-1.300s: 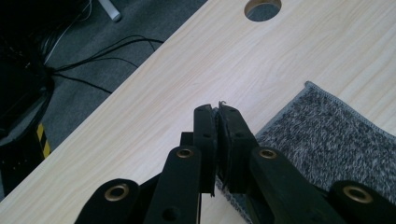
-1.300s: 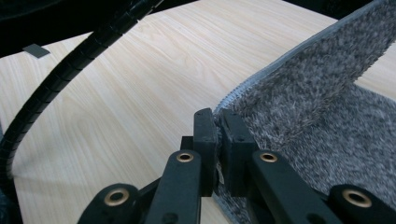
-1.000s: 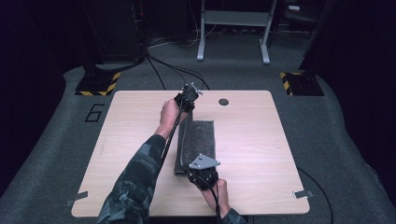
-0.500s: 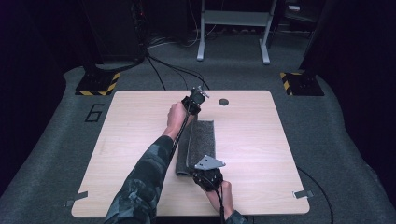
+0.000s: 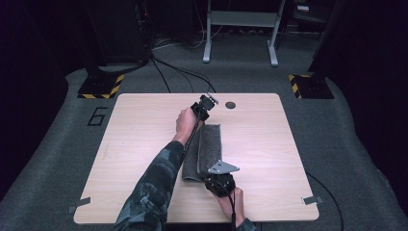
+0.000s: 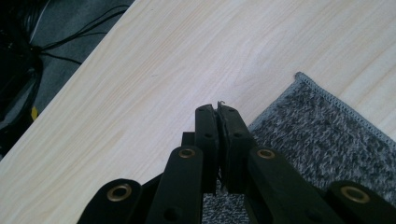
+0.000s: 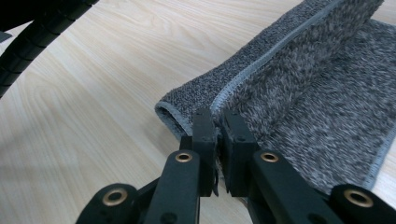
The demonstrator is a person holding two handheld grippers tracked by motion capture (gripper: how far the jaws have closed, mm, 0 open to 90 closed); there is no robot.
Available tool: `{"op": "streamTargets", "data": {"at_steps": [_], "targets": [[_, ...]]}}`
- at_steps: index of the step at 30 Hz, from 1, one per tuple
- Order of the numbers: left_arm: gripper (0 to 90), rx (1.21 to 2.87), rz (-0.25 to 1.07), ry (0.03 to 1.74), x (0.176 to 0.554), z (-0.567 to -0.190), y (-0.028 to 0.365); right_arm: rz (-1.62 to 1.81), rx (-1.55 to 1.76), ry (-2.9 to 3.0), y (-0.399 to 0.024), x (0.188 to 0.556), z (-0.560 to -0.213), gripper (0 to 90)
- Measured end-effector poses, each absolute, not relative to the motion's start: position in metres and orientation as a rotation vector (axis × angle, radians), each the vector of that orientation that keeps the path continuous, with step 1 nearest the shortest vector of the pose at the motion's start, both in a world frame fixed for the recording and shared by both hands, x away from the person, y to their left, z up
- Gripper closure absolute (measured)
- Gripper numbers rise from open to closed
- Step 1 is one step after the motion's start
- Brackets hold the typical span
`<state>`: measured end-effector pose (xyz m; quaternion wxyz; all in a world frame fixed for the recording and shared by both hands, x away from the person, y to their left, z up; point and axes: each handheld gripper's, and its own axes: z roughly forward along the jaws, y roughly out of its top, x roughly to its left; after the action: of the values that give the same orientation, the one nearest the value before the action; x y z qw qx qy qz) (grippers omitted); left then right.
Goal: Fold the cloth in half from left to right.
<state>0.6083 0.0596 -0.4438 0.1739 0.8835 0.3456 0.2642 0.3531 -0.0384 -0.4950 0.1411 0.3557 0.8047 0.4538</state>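
So here's where I'm at with the towel fold. Left tool (image 6: pixel 217 109) has its jaws pinched tight, with a thin bit of towel edge caught between the pads as far as I can tell in the left gripper view; it sits at the far end of the towel (image 5: pixel 208 144), just above the middle of the high view. Right tool (image 7: pixel 216 115) is also clamped down narrow, gripping the near hem right where the stitched border runs, low and centre in the high view, close to the near edge of the table (image 5: pixel 269 144).

The towel itself is a grey fuzzy strip lying long-ways up the middle of the table. In the right gripper view the flap I'm holding stands up off the layer below, and there's a rolled fold at lower centre, so I'd call this mid-fold: one long side lifted and carried over the other.

Next move, I reckon, is bringing both ends down together so the edges line up, then letting go. Need to keep both ends level or the flap will twist. There's a small dark round thing (image 5: pixel 230 104) on the table past the towel's far end, well out of the way.
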Motion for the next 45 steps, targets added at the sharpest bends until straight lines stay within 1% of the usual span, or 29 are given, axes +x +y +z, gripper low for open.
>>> {"op": "streamTargets", "data": {"at_steps": [18,42,43,45], "targets": [[85.5,2.52,0.726,0.954,0.609,-0.453,0.041,1.279,1.1,2.309,-0.054,0.347,-0.506,83.8],[86.5,2.454,0.674,0.93,0.606,-0.452,0.027,1.259,1.198,2.214,-0.079,0.338,-0.508,83.7],[84.5,2.453,0.674,0.935,0.606,-0.453,0.026,1.255,1.199,2.21,-0.08,0.337,-0.508,83.0],[71.8,2.434,0.644,0.947,0.607,-0.453,0.026,1.237,1.209,2.19,-0.084,0.336,-0.507,81.6]]}}
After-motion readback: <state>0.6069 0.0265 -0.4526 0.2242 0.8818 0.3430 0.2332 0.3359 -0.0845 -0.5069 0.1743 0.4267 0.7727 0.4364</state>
